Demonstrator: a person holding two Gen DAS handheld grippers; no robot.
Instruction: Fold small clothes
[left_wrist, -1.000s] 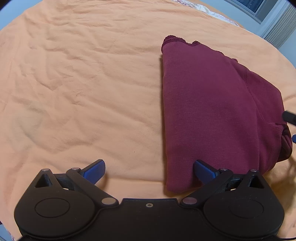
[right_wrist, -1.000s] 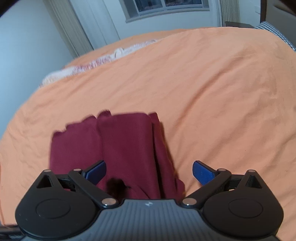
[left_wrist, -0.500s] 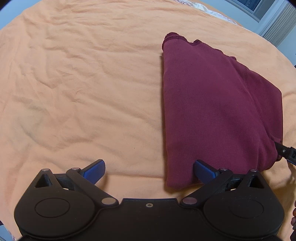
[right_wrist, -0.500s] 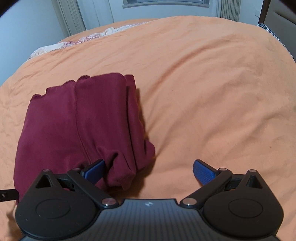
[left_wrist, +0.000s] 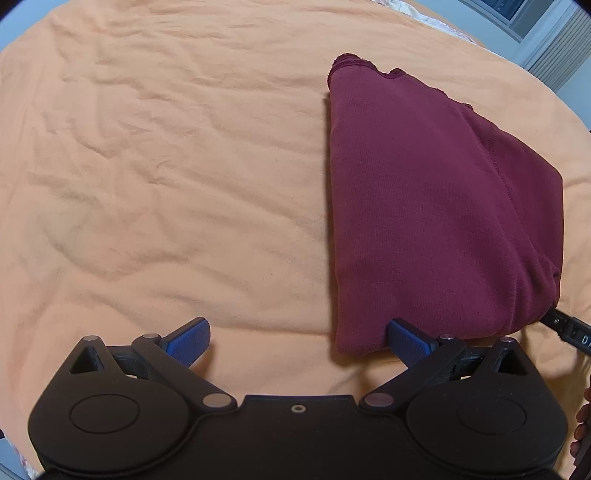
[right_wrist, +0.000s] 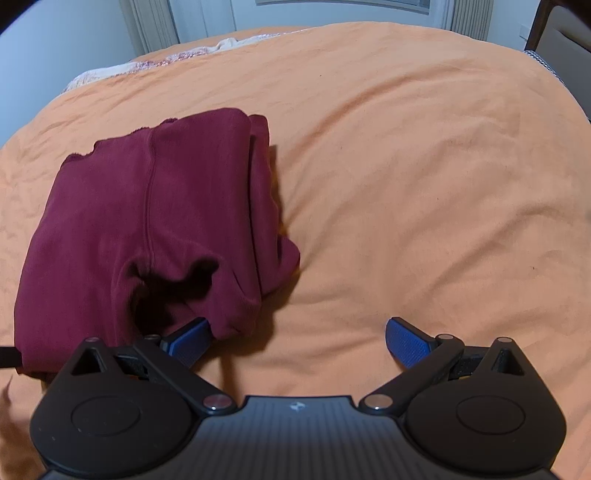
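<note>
An orange bedsheet, creased throughout, covered the bed and filled most of both wrist views. On it lay a maroon garment, folded into a compact, roughly rectangular stack with several layers showing along its right-hand side and a frayed edge at the far end. In the left wrist view the garment sat to the right of centre; in the right wrist view it sat to the left. The left gripper was low over the sheet with its jaws wide apart and nothing between them; its right blue pad was touching the near edge of the garment, and its left pad lay over bare sheet. The right gripper was likewise spread wide and empty, its left blue pad against the near right corner of the garment, where the fabric bunched and cast a dark shadow. A pale patterned cloth lay at the far edge of the bed below a window.
</note>
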